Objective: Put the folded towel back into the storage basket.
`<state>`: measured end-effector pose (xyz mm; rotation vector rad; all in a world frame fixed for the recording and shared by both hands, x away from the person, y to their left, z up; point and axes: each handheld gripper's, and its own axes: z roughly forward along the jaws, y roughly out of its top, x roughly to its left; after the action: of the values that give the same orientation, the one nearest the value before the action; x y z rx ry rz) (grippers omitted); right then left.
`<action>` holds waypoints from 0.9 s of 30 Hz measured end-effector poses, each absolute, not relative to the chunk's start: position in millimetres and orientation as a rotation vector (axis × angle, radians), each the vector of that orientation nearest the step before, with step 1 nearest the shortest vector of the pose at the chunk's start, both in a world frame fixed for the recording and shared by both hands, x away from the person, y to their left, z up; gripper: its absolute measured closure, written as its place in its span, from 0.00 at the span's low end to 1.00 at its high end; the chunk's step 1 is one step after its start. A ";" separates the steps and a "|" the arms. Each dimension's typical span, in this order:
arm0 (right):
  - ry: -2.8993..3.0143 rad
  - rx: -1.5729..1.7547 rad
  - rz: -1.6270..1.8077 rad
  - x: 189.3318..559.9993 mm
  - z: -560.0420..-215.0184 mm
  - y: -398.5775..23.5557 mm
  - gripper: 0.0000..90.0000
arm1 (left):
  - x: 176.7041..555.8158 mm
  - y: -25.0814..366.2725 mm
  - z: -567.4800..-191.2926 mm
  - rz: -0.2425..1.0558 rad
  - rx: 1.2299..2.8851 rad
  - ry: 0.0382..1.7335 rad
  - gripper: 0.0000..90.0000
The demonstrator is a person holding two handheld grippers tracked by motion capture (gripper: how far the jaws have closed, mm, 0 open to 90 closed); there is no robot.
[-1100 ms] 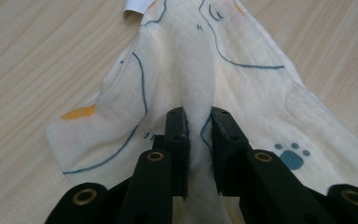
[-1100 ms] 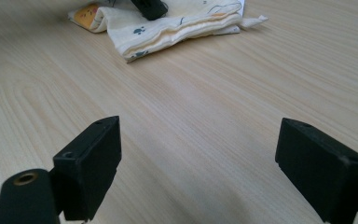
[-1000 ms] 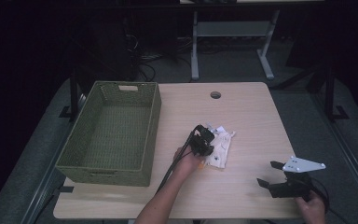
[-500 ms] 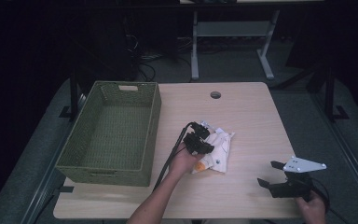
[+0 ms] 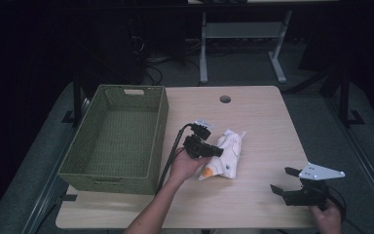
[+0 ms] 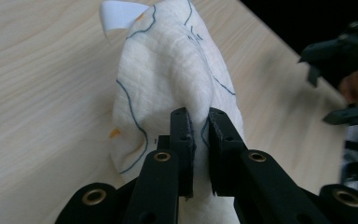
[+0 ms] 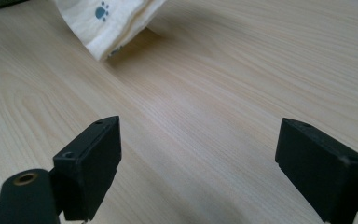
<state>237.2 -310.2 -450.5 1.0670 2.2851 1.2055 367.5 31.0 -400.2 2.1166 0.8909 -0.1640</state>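
Tongs of left gripper (image 6: pixel 199 135) pinch white cloth (image 6: pixel 168 79) beside green basket (image 5: pixel 114 139).

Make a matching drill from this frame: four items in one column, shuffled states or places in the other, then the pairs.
Items
1. left hand-held gripper
2. right hand-held gripper
3. green woven rectangular basket
4. white printed cloth

States or places
A. jaws wide apart over bare wood
B. at the table's left edge, nothing inside
C. jaws pinched shut on a fold of fabric
D. bunched at mid-table

Pairs: 1-C, 2-A, 3-B, 4-D
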 end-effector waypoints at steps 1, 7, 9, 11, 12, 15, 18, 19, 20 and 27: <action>2.285 1.067 1.205 237.0 -450.3 -310.2 0.15 | 366.9 31.6 -398.8 -0.174 2.105 0.891 0.92; 2.286 1.074 1.211 237.3 -450.7 -310.8 0.15 | 364.6 37.2 -393.0 -0.242 2.081 0.879 0.92; 2.290 1.076 1.207 237.0 -451.2 -311.1 0.15 | 364.7 40.2 -391.3 -0.276 2.062 0.886 0.92; 2.283 1.075 1.212 236.9 -450.9 -311.5 0.15 | 364.9 43.4 -389.3 -0.306 2.050 0.890 0.92; 2.279 1.076 1.214 236.8 -450.5 -311.8 0.15 | 364.8 45.0 -388.3 -0.318 2.048 0.892 0.91; 2.270 1.082 1.223 237.3 -450.7 -312.4 0.15 | 364.9 49.8 -385.6 -0.357 2.048 0.891 0.91; 2.268 1.083 1.220 237.5 -450.8 -312.4 0.15 | 364.8 55.1 -382.9 -0.384 2.038 0.888 0.91; 2.269 1.085 1.218 237.3 -450.5 -312.2 0.15 | 364.1 56.6 -381.4 -0.391 2.030 0.892 0.91; 2.269 1.082 1.217 237.3 -450.4 -312.1 0.15 | 363.6 58.2 -380.1 -0.400 2.022 0.890 0.91; 2.259 1.100 1.210 239.5 -451.4 -313.1 0.15 | 363.6 69.9 -373.7 -0.459 2.008 0.873 0.92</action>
<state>239.5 -313.1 -451.4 1.1001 2.2586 1.2101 363.6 69.9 -373.7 2.0080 0.8731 -0.4593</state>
